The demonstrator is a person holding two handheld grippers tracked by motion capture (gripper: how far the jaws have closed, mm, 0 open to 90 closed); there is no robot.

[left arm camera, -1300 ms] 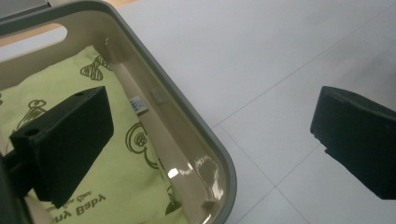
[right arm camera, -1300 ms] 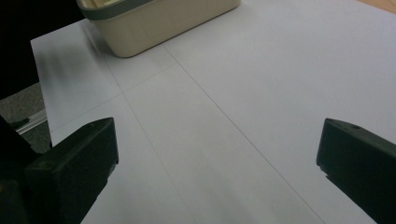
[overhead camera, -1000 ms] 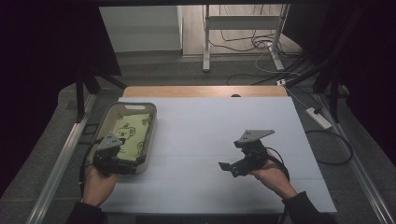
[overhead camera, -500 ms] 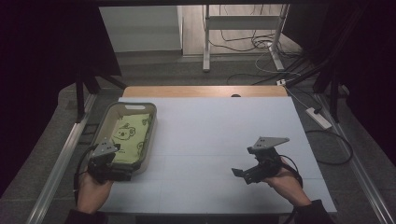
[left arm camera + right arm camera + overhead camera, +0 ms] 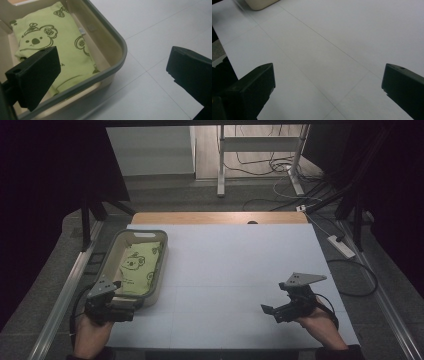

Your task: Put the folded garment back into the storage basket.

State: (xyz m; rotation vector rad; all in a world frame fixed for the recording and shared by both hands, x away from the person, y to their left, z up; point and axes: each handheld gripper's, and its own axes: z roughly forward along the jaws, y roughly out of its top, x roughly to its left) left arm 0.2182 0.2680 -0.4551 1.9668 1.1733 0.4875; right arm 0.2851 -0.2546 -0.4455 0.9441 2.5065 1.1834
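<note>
Black jaws on both tools stand wide apart, gripping nothing. Left gripper [image 5: 111,306] sits at the near-left edge of the white laminate worktop [image 5: 235,270], right at the near end of the beige plastic tub with the grey rim [image 5: 131,296]. In the left gripper view, one jaw hangs over the tub's inside and the other over bare worktop, so the near corner of the rim [image 5: 117,52] lies between them. Right gripper [image 5: 284,309] is at the near-right, well apart from the tub, jaws spread over bare surface.

Step in hand looks like a hold on the tub's near corner or a reach for the cloth. To do it well: keep the jaws square to the wall, bring them down to either side of the rim, then close; don't catch the fabric under the inner jaw. Right gripper could steady the far side if the tub slides.

Inside the tub: one folded light-green cloth with a dark koala print [image 5: 55,50], lying flat on the bottom and covering most of it. Nothing else visible in there.
</note>
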